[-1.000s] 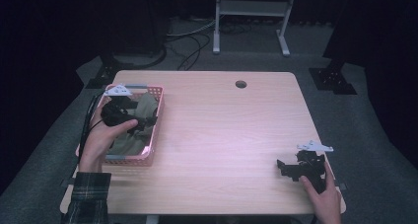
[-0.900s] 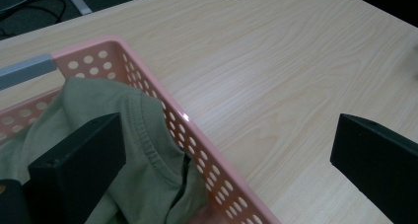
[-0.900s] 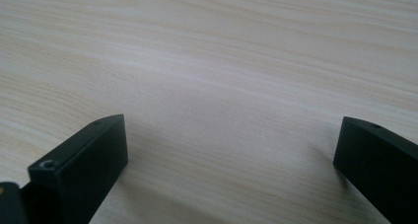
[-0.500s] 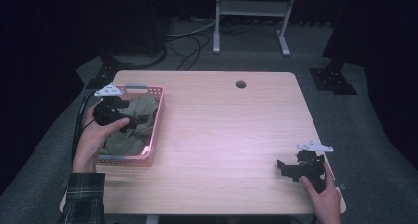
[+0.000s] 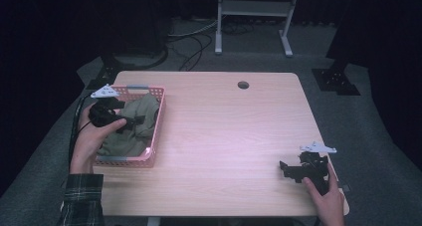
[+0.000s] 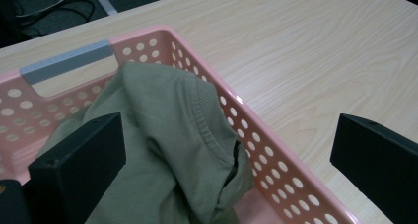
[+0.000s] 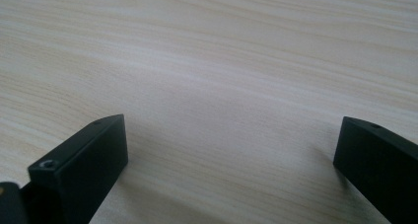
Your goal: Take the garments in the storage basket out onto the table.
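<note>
High view: a light wooden table (image 5: pixel 224 136) in a dark room, seen from above the person's side. At the left edge sits a pink perforated plastic basket (image 5: pixel 157 121) with grey handle grips. An olive-green garment (image 5: pixel 137 129) — it looks like a T-shirt — lies crumpled inside, heaped against the basket's right wall and rising a little above the rim.

The left gripper (image 5: pixel 130 122) hovers over the basket, held by a hand in a plaid sleeve. From the left gripper view, its two black jaws stand wide apart with nothing between them; one is low over the cloth, the other out past the basket's right wall, above bare table. A ribbed hem or collar band (image 6: pixel 204 123) curves across the top of the heap, just ahead of the jaws.

The right gripper (image 5: pixel 286 169) rests low at the near right corner of the table, well apart from the basket. Its jaws are also spread wide, over bare wood grain.

The garment looks light, soft and limp — it should sag and trail when lifted, and it is not fragile or slippery. A thin pinch of one layer may slide free. The best hold is probably the raised fold at the ribbed band, where the cloth is thicker and stands clear of the basket wall, so the jaws can close on fabric alone.
</note>
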A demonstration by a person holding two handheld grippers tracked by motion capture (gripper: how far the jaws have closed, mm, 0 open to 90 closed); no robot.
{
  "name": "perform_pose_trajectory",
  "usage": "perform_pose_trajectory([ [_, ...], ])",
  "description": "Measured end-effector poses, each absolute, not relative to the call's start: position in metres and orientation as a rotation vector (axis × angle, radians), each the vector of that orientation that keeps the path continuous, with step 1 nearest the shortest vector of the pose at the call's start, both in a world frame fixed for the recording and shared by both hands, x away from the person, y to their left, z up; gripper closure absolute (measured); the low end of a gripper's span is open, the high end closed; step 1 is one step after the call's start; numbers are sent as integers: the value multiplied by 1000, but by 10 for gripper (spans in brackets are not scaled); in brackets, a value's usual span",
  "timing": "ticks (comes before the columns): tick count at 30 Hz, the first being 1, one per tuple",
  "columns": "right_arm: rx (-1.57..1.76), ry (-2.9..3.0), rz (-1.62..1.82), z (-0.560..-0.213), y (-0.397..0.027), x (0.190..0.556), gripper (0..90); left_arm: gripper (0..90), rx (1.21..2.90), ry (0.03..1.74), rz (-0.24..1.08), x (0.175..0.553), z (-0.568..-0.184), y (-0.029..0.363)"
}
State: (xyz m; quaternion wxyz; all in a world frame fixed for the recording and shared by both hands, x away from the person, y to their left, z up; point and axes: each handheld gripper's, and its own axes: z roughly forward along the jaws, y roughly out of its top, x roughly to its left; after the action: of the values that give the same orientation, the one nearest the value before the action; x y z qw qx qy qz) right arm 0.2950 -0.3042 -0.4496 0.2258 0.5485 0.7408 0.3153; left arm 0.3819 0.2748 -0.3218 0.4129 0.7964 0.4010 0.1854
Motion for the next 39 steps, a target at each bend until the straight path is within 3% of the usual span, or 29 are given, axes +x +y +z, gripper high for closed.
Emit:
perform_pose_trajectory([
  [39,1513,2043,869,-450,-304,295,0,0,2015,1083,500,391,-345,300],
])
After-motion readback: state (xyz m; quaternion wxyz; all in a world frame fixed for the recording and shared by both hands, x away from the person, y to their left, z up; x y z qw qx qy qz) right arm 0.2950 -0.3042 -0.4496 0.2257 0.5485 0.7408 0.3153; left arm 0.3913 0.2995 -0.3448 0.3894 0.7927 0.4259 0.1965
